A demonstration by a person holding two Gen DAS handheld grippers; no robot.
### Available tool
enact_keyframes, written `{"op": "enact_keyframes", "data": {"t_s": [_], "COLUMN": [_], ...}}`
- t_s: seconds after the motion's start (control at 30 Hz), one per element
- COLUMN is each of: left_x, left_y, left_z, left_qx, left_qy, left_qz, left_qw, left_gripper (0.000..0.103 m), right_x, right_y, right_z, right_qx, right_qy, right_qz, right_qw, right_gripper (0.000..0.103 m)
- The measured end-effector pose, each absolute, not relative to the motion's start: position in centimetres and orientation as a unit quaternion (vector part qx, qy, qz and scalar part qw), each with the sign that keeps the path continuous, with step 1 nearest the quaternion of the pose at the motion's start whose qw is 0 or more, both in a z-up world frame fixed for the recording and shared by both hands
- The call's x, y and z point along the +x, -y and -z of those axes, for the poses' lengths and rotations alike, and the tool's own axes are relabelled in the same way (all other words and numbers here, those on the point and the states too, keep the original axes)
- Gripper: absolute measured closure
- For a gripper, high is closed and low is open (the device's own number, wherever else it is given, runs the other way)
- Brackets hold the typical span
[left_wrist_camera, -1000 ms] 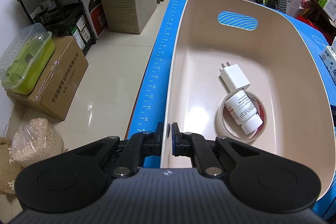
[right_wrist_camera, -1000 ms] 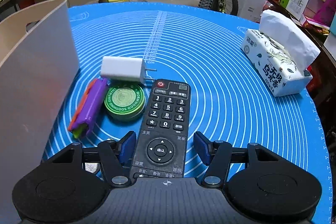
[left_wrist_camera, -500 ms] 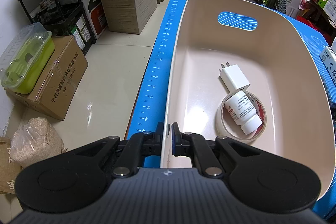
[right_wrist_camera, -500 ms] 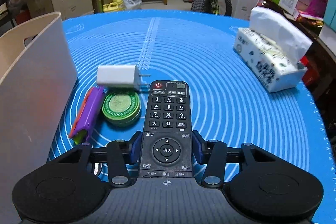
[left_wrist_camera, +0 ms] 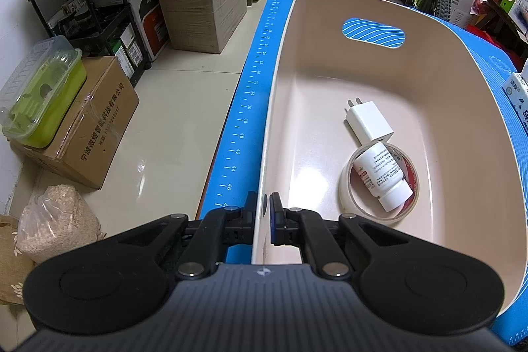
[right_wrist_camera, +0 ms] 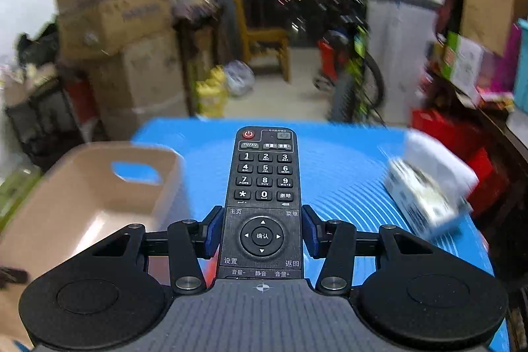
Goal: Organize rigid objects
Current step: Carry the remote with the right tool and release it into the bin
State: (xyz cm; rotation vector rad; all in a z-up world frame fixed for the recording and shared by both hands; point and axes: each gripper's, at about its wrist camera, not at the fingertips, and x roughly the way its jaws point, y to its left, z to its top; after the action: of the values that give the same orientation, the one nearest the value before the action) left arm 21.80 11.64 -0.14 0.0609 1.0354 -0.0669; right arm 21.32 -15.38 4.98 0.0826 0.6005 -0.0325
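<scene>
Broadly, a worktop under a blue mat (left_wrist_camera: 246, 108) printed with white rings and a ruler scale along its edge; clutter behind it, blurred in the right wrist view. Beige plastic bin (left_wrist_camera: 280, 94) sits on the mat at the left side, oval handle cut-out in its far wall. Left hand-held gripper (left_wrist_camera: 263, 208) pinched together on the bin's near rim, one finger outside the wall, one inside. Bin holds three things, all on its floor toward the right half: a roll of tape (left_wrist_camera: 354, 207) lying flat, a white pill bottle (left_wrist_camera: 382, 175) lying on its side inside the roll's ring with cap toward the camera, and a white charger plug (left_wrist_camera: 368, 122) just beyond, touching or nearly touching the roll, prongs pointing toward the far wall. Right hand-held gripper (right_wrist_camera: 262, 230) clamped on a black remote control (right_wrist_camera: 264, 183), blue pads pressed against its two long edges around the navigation ring; jaws have just been closing, remote between them. Remote points away from the camera, red power button at the far end, held up in the air above the mat, with the bin to its left. Tissue pack (right_wrist_camera: 425, 197) on the mat at right, well apart from the remote, smeared by motion blur.
</scene>
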Motion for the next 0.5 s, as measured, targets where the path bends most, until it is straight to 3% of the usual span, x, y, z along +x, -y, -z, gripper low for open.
{"op": "enact_keyframes", "data": {"t_s": [0.23,0.5], "left_x": [21.9,21.8], "left_y": [-11.7,-11.8], "left_z": [0.2,0.2], "left_qx": [0.03,0.03], "left_qy": [-0.495,-0.494], "left_qz": [0.031,0.032], "left_qw": [0.868,0.868], "left_gripper": [0.094,0.094], "right_x": [23.2,27.3], "right_y": [9.3,3.2], "right_z": [-7.5,-5.3], "right_qx": [0.013,-0.04], "right_qy": [-0.273,-0.339], "right_qz": [-0.073,-0.129], "right_qw": [0.959,0.931], "right_gripper": [0.049,0.049]}}
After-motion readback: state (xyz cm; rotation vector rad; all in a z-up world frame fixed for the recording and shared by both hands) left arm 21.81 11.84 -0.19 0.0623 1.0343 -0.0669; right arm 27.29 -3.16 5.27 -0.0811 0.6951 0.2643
